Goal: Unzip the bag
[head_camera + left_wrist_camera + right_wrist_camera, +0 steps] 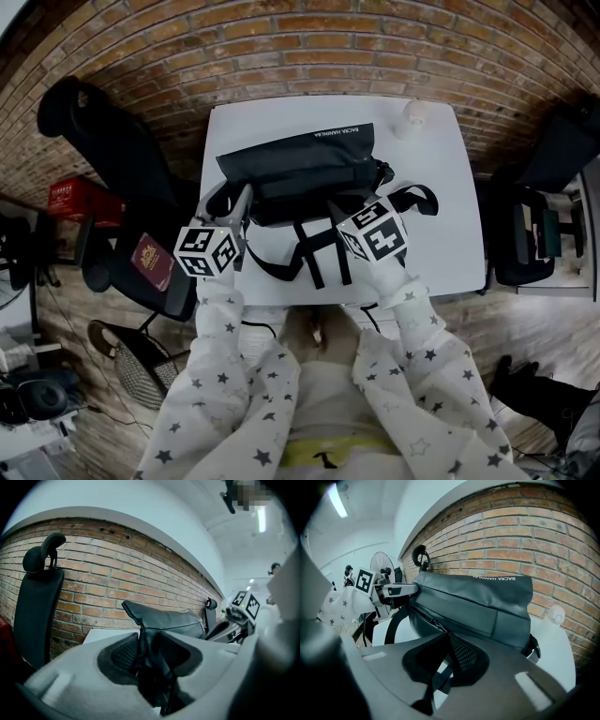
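One black bag (pixel 298 167) is laid across the middle of a white table (pixel 441 197). Its long side is turned towards the brick wall (pixel 328 47), and its black straps (pixel 314 255) are spread over the near part of the tabletop. In the right gripper view, a zip (pixel 425 615) is seen running along the bag's front, below the folded flap.

The left end of the bag is gripped by the left tongs (pixel 246 194). In the left gripper view, a fold of the black material (pixel 149 634) is pressed between the two pads and stands up between them.

The right tongs (pixel 339 212) are held at the bag's front edge, right of its middle. Their jaws are brought almost together at the zip line. Whether the zip's pull is pinched between them cannot be told.

Both tongs are carried by arms in pale sleeves (pixel 225 375) printed with dark stars.

A small white round object (pixel 413 114) is set on the table's far right corner, well apart from the bag. A black office chair (pixel 112 150) is placed left of the table, with a red box (pixel 80 199) beyond it on the floor.
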A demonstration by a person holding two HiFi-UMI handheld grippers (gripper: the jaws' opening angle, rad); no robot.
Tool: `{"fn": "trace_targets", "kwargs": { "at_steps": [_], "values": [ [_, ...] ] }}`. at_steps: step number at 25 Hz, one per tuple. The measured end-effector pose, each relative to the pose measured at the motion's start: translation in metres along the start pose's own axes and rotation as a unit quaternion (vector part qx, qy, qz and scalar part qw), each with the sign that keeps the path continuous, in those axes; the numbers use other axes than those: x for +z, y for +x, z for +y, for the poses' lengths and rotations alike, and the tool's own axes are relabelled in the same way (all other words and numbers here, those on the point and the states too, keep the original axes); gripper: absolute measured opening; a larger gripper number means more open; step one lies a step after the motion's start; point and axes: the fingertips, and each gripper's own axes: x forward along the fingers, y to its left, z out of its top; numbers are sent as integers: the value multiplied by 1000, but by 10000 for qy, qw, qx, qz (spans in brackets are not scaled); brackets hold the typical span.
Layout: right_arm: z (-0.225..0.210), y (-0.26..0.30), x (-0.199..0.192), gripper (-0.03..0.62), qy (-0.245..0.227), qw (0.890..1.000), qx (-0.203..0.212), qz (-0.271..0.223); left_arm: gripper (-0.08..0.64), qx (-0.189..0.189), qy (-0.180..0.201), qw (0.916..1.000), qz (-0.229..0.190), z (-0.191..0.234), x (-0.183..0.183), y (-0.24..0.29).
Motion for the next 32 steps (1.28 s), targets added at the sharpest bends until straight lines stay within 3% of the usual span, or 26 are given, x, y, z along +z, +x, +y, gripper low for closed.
{"fn": "trace_targets", "kwargs": {
  "at_steps": [22,32],
  "values": [
    [-33,-16,-12,15,181,9987,-483,53,144,37,23,10000,-54,0,0,2],
    [-59,-33,-23,15,327,9951,-932,101,144,89,22,9999,-100,1,0,2]
  ]
}}
